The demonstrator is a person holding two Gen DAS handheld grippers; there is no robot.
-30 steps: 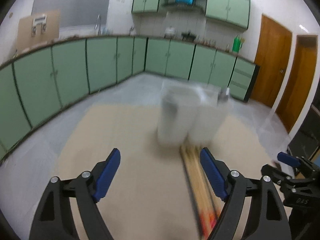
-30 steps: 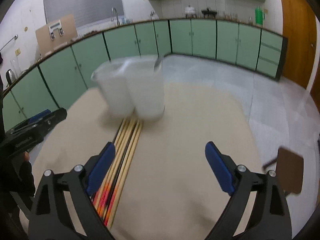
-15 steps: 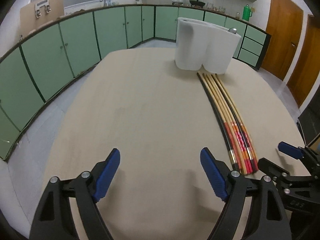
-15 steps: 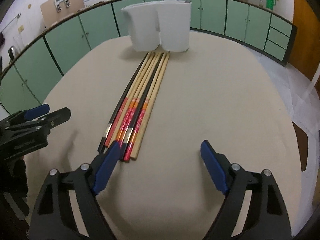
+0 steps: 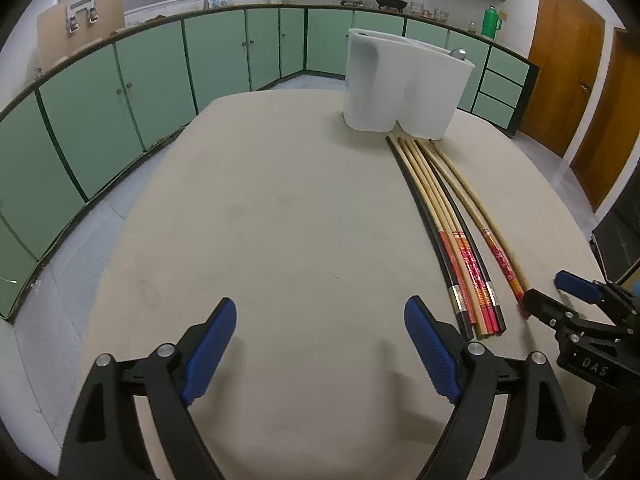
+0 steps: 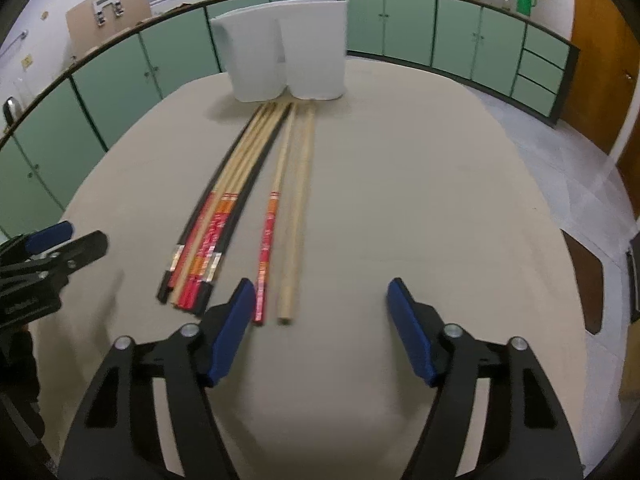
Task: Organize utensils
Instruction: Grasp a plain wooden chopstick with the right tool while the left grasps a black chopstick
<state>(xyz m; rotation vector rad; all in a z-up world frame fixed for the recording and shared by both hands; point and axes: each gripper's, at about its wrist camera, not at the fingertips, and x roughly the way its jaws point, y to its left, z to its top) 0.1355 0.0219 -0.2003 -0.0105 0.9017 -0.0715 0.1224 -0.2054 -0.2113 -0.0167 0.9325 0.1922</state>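
Observation:
Several long chopsticks [image 5: 452, 216] lie side by side on the beige table [image 5: 280, 220], their tips toward a white two-part utensil holder [image 5: 404, 88] at the far end. In the right wrist view the main bundle [image 6: 224, 216] lies left, with two chopsticks [image 6: 288, 216] set apart beside it, and the holder [image 6: 284, 56] stands behind. My left gripper [image 5: 320, 344] is open and empty, left of the chopsticks' near ends. My right gripper [image 6: 320, 320] is open and empty, its left finger [image 6: 232, 332] by the two separated chopsticks' near ends.
A metal utensil tip [image 5: 458, 54] sticks out of the holder. Green cabinets [image 5: 120, 92] ring the room, wooden doors [image 5: 560, 80] stand at the right. A brown chair seat [image 6: 584, 276] sits beyond the table's right edge.
Both grippers pulled back from the holder and dropped toward the table's near end. Two chopsticks now lie apart from the bundle, shifted right. The right gripper moved closer to the chopstick ends.

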